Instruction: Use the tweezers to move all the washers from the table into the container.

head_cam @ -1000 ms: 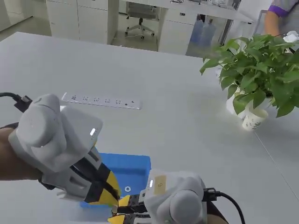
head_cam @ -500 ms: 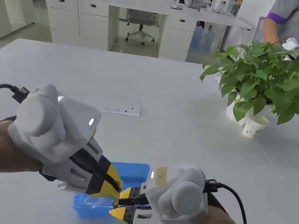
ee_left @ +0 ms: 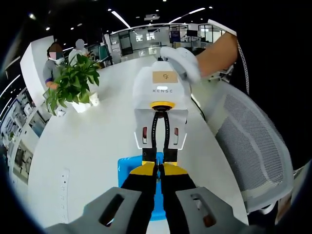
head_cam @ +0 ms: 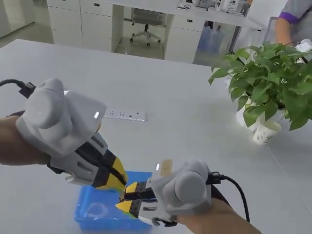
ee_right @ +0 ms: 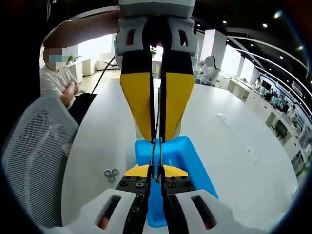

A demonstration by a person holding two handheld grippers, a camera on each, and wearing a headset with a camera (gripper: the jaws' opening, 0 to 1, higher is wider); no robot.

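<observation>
the washers (ee_right: 111,173) lie flat in a little clump on the table (ee_right: 95,136), just beside one long side of the blue container (ee_right: 189,157). they are apart from the tweezers (ee_right: 156,146). the tweezers are above the container, and their long thin line runs along its length, from the left gripper (ee_right: 157,135) to the right gripper (ee_right: 156,171). both grippers are pressed together on the tweezers. i cannot tell if the tweezer tips pinch anything. the grippers meet tip to tip above the container, same as half a second ago.
</observation>
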